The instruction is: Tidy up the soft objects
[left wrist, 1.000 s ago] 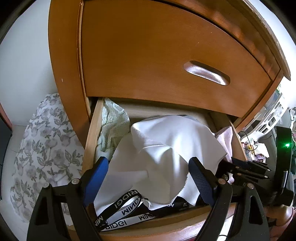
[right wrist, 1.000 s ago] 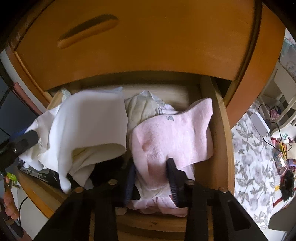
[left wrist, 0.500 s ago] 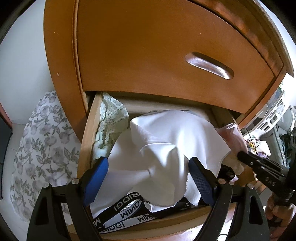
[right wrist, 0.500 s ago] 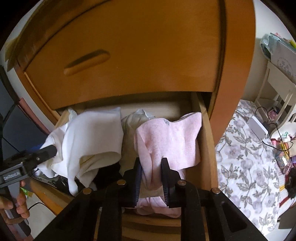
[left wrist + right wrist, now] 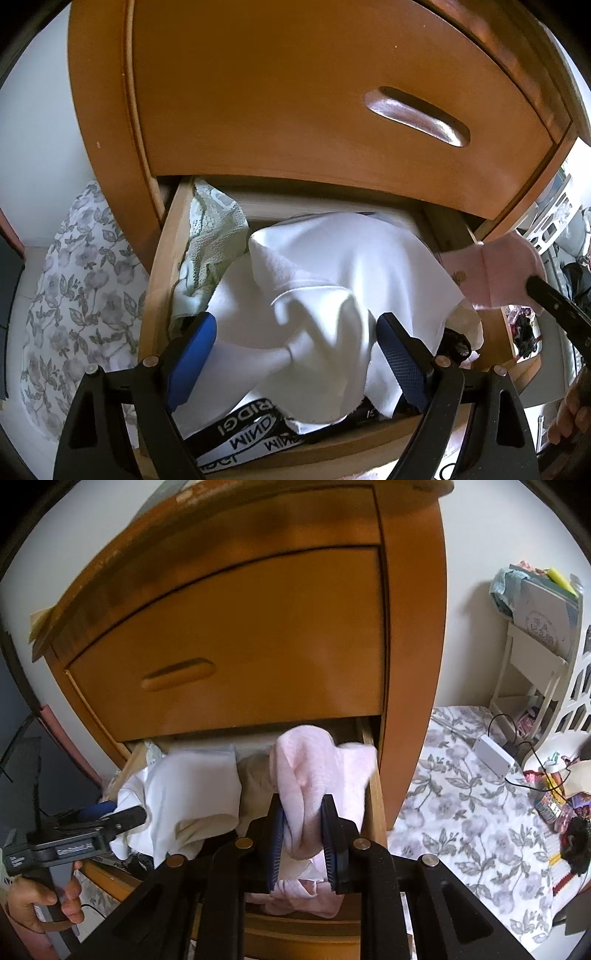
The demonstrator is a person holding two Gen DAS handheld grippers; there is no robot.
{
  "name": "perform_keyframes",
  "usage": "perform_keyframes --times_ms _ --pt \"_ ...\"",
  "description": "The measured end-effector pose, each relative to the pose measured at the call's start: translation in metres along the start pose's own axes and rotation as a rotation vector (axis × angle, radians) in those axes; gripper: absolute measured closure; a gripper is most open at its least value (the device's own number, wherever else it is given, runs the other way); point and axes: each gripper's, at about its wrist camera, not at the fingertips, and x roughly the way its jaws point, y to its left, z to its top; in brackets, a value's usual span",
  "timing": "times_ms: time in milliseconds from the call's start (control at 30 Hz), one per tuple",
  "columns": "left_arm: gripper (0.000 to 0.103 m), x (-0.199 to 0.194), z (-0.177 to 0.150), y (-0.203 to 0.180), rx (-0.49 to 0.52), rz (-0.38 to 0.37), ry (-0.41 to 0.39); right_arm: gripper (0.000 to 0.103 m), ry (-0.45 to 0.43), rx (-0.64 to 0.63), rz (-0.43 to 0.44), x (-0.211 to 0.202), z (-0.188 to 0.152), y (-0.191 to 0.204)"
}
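Note:
An open wooden drawer (image 5: 162, 280) (image 5: 375, 805) holds a heap of soft clothes. My right gripper (image 5: 303, 836) is shut on a pink garment (image 5: 321, 775) and holds it raised above the drawer's right side; in the left wrist view the pink garment (image 5: 495, 273) hangs at the right. My left gripper (image 5: 295, 350) stands open just over a white cloth (image 5: 332, 288) (image 5: 195, 786) in the middle of the drawer, without pressing on it. A pale green lace piece (image 5: 214, 236) lies at the drawer's left, and black bands with white lettering (image 5: 243, 432) lie at its front.
The shut upper drawer front (image 5: 314, 96) (image 5: 236, 653) overhangs the open one. A floral bedspread (image 5: 472, 805) (image 5: 77, 295) lies on both sides of the dresser. A white box with a cable (image 5: 493, 757) and small clutter (image 5: 561, 812) rest on the bed at right.
The right gripper closed on the pink garment and lifted it up and back out of the drawer. The left gripper stayed open over the white cloth.

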Motion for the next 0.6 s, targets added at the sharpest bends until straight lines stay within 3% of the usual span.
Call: perform_keyframes --times_ms 433,600 --pt "0.020 0.026 0.017 -0.019 0.024 -0.042 0.056 0.083 0.027 -0.021 0.029 0.005 -0.005 0.005" --pt "0.020 0.038 0.020 -0.032 0.065 -0.017 0.087 0.083 0.031 -0.022 0.036 0.006 -0.006 0.006"
